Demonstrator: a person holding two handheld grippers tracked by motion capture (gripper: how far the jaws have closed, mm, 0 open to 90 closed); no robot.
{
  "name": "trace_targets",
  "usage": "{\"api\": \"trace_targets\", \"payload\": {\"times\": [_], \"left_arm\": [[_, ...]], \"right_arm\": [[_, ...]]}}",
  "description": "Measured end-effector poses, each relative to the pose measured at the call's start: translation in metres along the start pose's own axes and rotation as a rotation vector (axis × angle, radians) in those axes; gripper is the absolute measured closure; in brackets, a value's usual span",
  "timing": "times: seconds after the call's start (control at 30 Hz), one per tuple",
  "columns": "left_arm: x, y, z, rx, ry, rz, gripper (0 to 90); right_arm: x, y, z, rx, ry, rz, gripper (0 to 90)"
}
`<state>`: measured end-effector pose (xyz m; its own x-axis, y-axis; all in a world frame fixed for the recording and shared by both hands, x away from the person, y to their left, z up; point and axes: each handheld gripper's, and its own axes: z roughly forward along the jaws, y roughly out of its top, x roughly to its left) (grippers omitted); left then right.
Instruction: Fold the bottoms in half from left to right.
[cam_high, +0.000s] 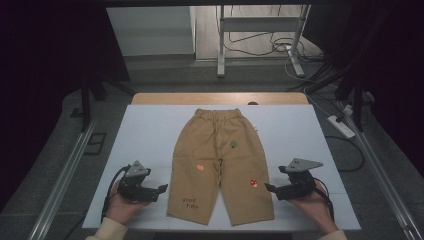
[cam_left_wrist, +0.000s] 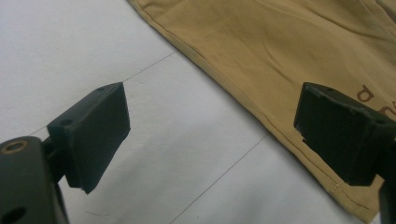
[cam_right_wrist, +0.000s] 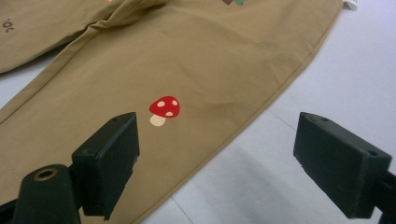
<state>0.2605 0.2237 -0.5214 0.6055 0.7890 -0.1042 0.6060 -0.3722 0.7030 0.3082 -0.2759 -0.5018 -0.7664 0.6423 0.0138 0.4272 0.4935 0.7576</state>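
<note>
A pair of small tan trousers (cam_high: 217, 157) lies flat on the white table cover (cam_high: 150, 130), waistband far, legs toward me. Small prints dot the cloth, among them a red mushroom (cam_right_wrist: 164, 109) on the right leg and brown lettering near the left hem. My left gripper (cam_high: 162, 189) rests just left of the left leg's hem, jaws open with nothing between them; in the left gripper view the trousers (cam_left_wrist: 280, 51) edge runs under the far jaw. My right gripper (cam_high: 267, 188) sits just right of the right leg, open, above the trousers (cam_right_wrist: 201, 60) edge.
The white cover's front edge is close behind both hands. A wooden tabletop strip (cam_high: 220, 98) shows at the far side. Beyond it stand a metal frame (cam_high: 220, 45) and floor cables (cam_high: 280, 47). A power strip (cam_high: 341, 126) lies on the floor at right.
</note>
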Motion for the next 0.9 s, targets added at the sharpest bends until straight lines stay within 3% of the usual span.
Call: {"api": "trace_targets", "payload": {"times": [0.9], "left_arm": [[-0.0004,0.0005,-0.0015,-0.011,-0.003,-0.002,10.4]], "right_arm": [[0.0031,0.0013,0.0012,-0.002,0.003,-0.006,14.8]]}}
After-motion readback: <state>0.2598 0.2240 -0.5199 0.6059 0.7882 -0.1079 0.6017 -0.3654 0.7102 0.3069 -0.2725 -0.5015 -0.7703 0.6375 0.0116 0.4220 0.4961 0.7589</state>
